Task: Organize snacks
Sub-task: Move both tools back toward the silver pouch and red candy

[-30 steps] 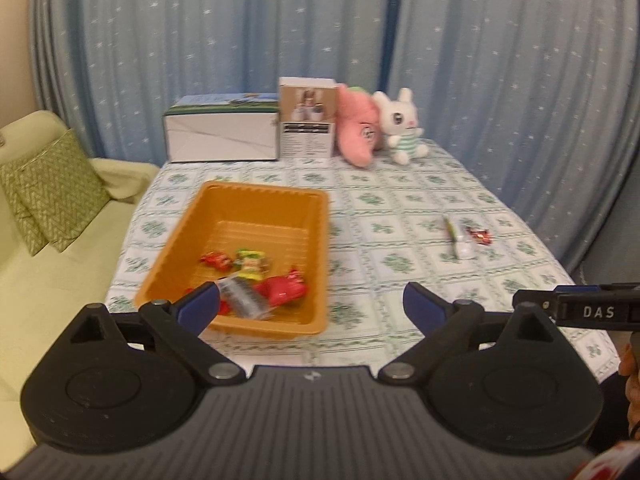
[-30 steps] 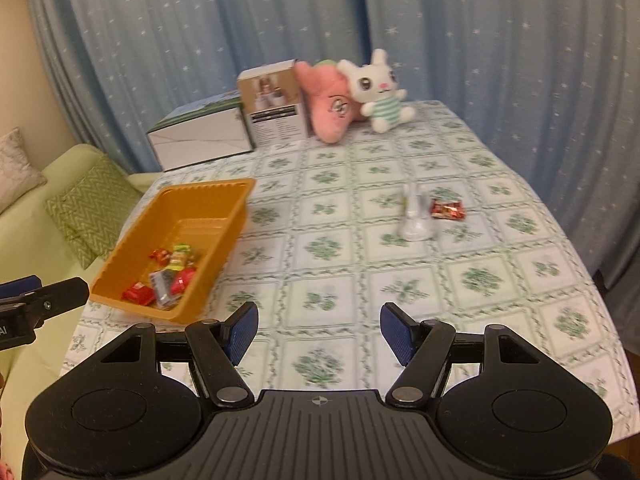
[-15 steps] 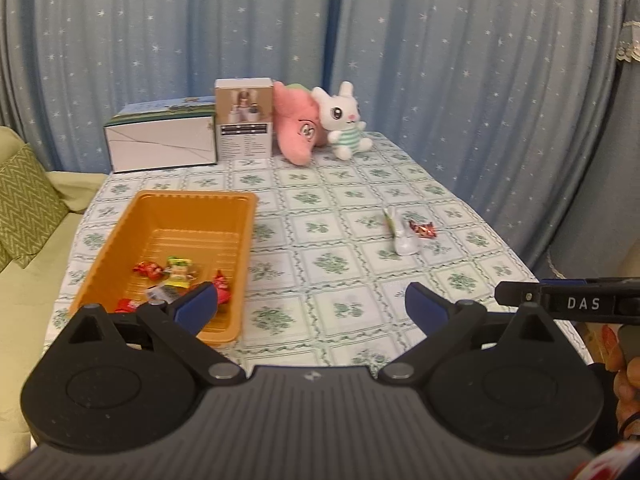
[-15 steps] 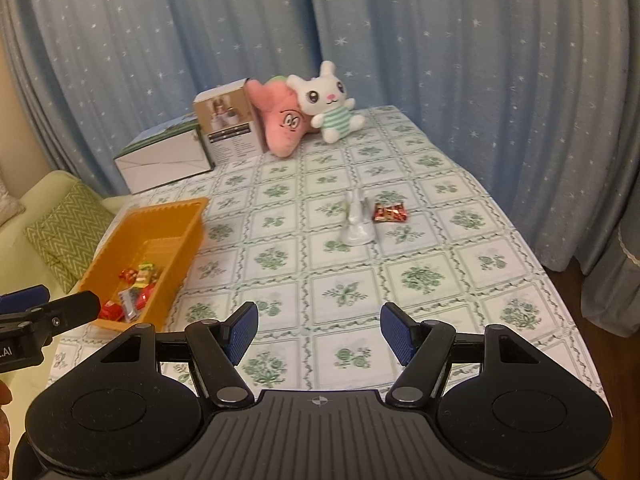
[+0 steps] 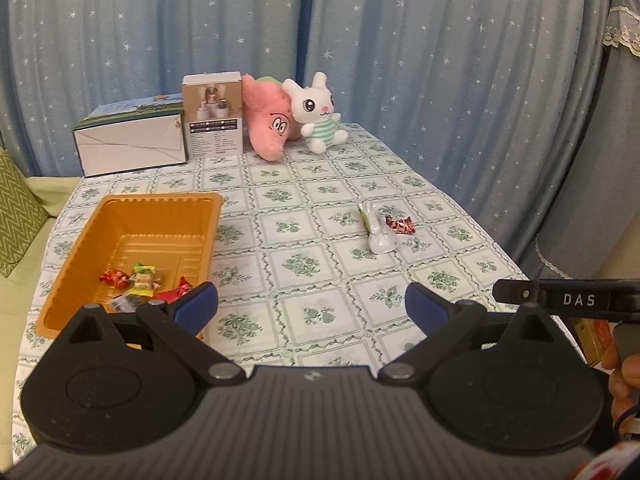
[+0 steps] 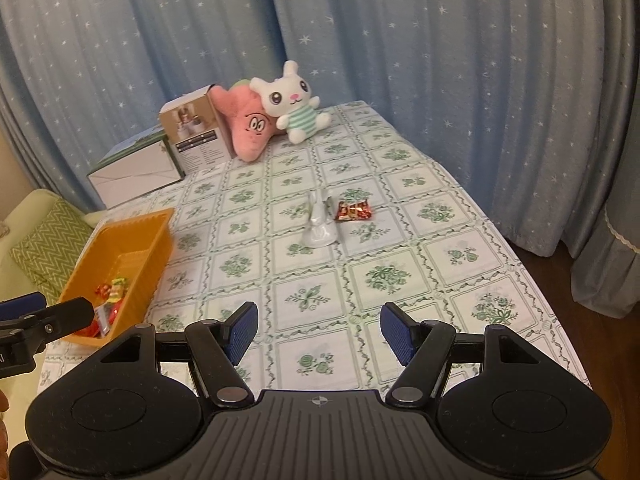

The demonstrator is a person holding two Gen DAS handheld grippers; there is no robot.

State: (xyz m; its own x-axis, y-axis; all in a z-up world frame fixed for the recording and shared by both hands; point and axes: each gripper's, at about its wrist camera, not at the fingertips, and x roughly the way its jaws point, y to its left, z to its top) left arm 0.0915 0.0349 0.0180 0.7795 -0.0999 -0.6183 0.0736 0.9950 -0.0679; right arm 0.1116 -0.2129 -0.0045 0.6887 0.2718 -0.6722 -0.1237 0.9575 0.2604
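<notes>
Dim warm indoor light, soft shadows, mostly sharp, strong fisheye bending, dark vignetted corners

Home living rm. Evidence: worktop w/ green floral-check tablecloth (image 5: pixel 304 196), floor-length blue star-print curtains (image 5: pixel 440 60) behind it, pale green sofa (image 6: pixel 28 208) w/ green zigzag cushion (image 5: pixel 16 208) at left, pink plush toy (image 5: pixel 268 120) & white plush bunny in striped top (image 5: pixel 316 112) beside cardboard boxes (image 5: pixel 132 142) at the far edge.
</notes>
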